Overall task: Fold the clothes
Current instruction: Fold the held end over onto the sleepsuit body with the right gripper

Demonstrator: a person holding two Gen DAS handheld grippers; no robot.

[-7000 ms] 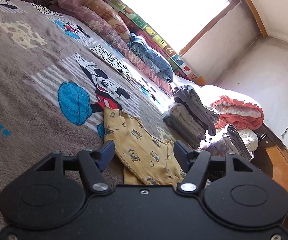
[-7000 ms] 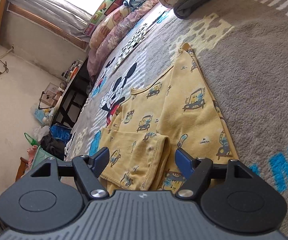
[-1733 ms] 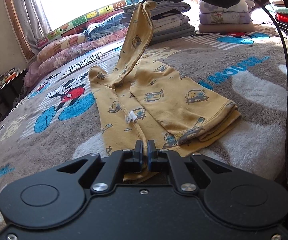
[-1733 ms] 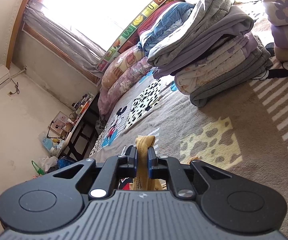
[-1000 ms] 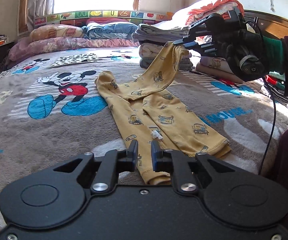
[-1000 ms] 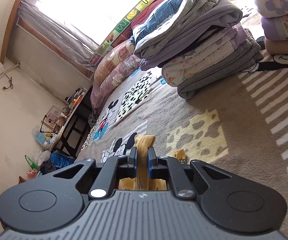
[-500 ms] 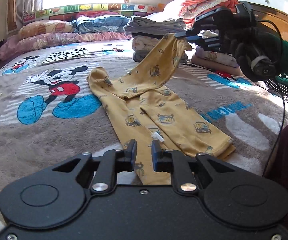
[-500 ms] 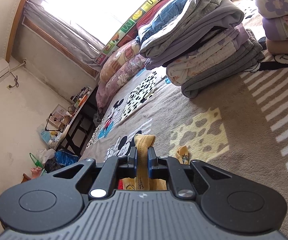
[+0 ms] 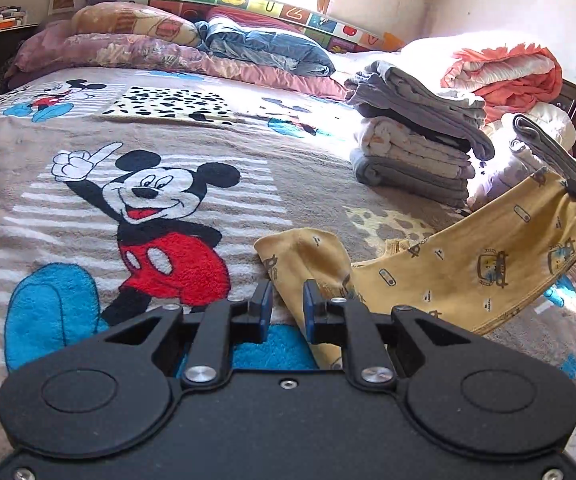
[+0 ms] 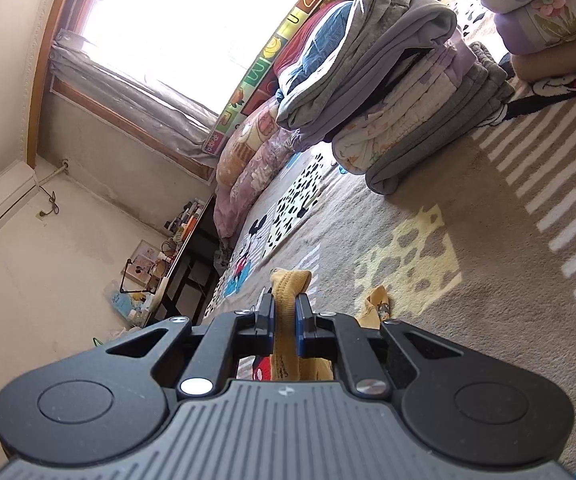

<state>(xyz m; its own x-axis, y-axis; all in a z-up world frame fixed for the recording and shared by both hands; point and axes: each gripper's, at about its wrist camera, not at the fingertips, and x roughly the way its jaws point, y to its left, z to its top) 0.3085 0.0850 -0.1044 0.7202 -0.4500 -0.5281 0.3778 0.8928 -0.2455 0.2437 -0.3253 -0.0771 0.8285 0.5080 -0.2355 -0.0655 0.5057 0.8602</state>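
A bed under a grey Mickey Mouse blanket (image 9: 88,152) is filling both views, with pillows (image 9: 128,28) lining its far edge below the window (image 10: 192,16). A stack of folded grey and pale clothes (image 9: 415,148) is sitting on the blanket at the right of the left wrist view. The yellow printed garment (image 9: 467,264) is lying partly on the blanket, 1 end rising to the right, where the right tool (image 10: 284,312) is pinching a bunched yellow edge between its blue pads. The left tool (image 9: 286,304) is hovering low over the garment's other end, its jaws standing narrow with a small gap; yellow fabric is showing in that gap, the pads not pressing it.
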